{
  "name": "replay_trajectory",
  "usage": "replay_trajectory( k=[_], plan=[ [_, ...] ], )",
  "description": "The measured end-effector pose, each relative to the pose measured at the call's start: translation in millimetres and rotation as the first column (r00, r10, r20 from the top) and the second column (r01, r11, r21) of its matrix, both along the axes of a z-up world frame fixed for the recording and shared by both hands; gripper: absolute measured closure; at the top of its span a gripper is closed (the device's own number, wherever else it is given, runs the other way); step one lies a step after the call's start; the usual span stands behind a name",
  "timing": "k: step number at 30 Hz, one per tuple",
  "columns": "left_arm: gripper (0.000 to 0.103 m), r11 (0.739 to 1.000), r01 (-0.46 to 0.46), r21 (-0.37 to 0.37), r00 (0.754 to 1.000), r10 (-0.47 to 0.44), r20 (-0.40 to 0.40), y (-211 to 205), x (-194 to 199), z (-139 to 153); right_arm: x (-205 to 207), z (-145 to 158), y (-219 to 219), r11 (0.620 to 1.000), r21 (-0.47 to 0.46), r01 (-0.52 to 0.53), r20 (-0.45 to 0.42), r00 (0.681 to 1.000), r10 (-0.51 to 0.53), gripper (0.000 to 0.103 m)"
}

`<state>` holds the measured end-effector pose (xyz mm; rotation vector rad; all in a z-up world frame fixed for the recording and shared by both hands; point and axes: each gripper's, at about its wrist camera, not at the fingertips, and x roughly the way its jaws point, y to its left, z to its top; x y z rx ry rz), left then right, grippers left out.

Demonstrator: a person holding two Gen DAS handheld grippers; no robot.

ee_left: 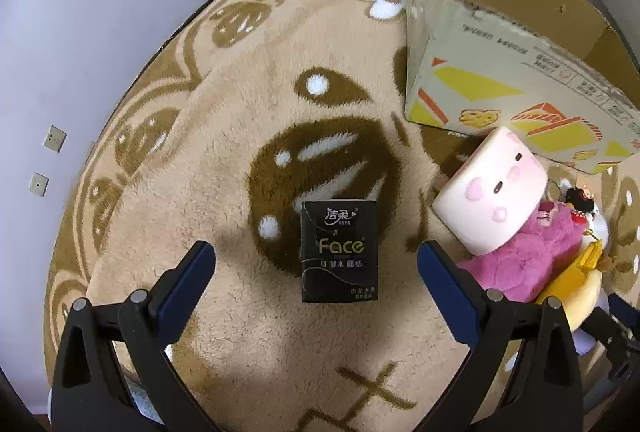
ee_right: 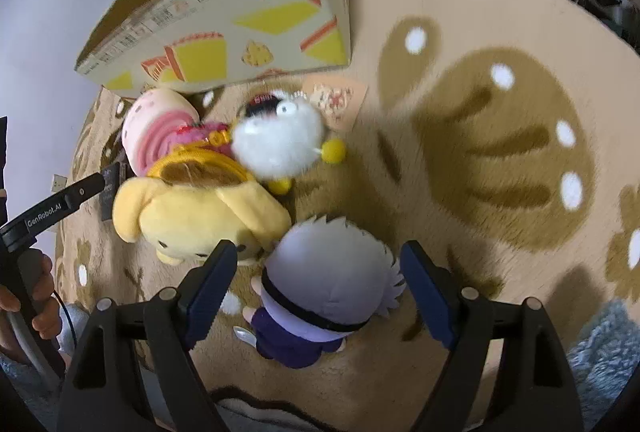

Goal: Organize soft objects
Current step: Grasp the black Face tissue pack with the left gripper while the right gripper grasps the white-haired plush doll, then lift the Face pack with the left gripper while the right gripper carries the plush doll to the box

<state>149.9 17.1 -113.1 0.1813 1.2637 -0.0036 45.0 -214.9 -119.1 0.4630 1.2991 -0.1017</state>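
Your left gripper [ee_left: 316, 260] is spread wide and holding nothing; its blue pads sit on either side of the black tissue pack [ee_left: 339, 250], clear of it on both sides. The pack lies flat on the beige plush rug [ee_left: 224, 135], over the dark brown paw print (label reads "Face").

To the right of that pack, the white marshmallow cushion [ee_left: 491, 191] with pink cheeks leans on the pink plush [ee_left: 532, 256]. The cardboard box [ee_left: 500, 71] stands just behind them, open at the top.

Your right gripper [ee_right: 316, 268] is also released, jaws wide apart, straddling the grey-haired doll [ee_right: 332, 284] in the purple outfit. The doll lies on the rug between the pads; whether the pads touch it, you cannot tell (frame is motion-blurred).

Just left of the doll is the yellow dog plush [ee_right: 196, 207], touching the white fluffy toy [ee_right: 276, 143] and the pink swirl roll [ee_right: 156, 127]. A flat pizza-slice toy [ee_right: 338, 101] lies beside the white one, near the box's corner. The pile sits right in front of the box, none of it inside. Your left hand [ee_right: 40, 296] shows at the left edge, gripping its tool handle.
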Motion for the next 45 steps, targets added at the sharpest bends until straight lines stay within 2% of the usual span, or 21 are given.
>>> replay_trajectory(
  k=[6,16,24,26,31,33,39,45],
  plan=[
    [0.003,1.0,-0.007,0.001,0.999,0.007,-0.032,0.4,7.3,-13.2,1.5,-14.5,-1.8,0.999,0.045,0.01,-0.045,0.999,-0.008,0.015],
    [0.005,1.0,-0.014,-0.01,0.998,0.013,-0.061,2.4,12.5,-26.8,-1.9,-25.3,-5.6,0.999,0.048,0.01,-0.078,0.997,-0.006,0.015],
    [0.026,1.0,0.01,-0.017,0.996,-0.012,-0.089,-3.4,13.0,-37.7,0.7,-29.8,-2.6,1.0,0.017,-0.013,-0.102,0.995,0.015,0.016],
    [0.033,0.999,0.011,-0.037,0.995,-0.015,-0.104,-4.0,12.9,-41.3,1.6,-31.8,3.6,1.0,-0.002,-0.016,-0.109,0.994,0.015,0.025],
    [0.052,0.992,-0.013,-0.129,0.992,-0.004,-0.126,0.8,14.8,-43.7,-0.2,-34.1,3.9,1.0,-0.004,-0.006,-0.105,0.994,0.006,0.03],
    [0.057,0.988,-0.023,-0.154,0.992,0.003,-0.128,2.9,13.8,-43.7,-1.0,-31.1,0.7,1.0,-0.011,0.001,-0.089,0.996,-0.002,0.032],
    [0.058,0.989,-0.022,-0.146,0.996,0.009,-0.094,2.9,8.3,-38.2,-0.6,-6.9,-3.7,0.996,-0.08,0.028,0.019,0.999,-0.026,0.032],
    [0.058,0.991,-0.004,-0.132,1.0,0.006,0.016,-6.4,-9.7,-8.6,-1.6,22.3,-8.6,0.993,-0.109,0.054,0.168,0.985,-0.035,0.032]
  ],
)
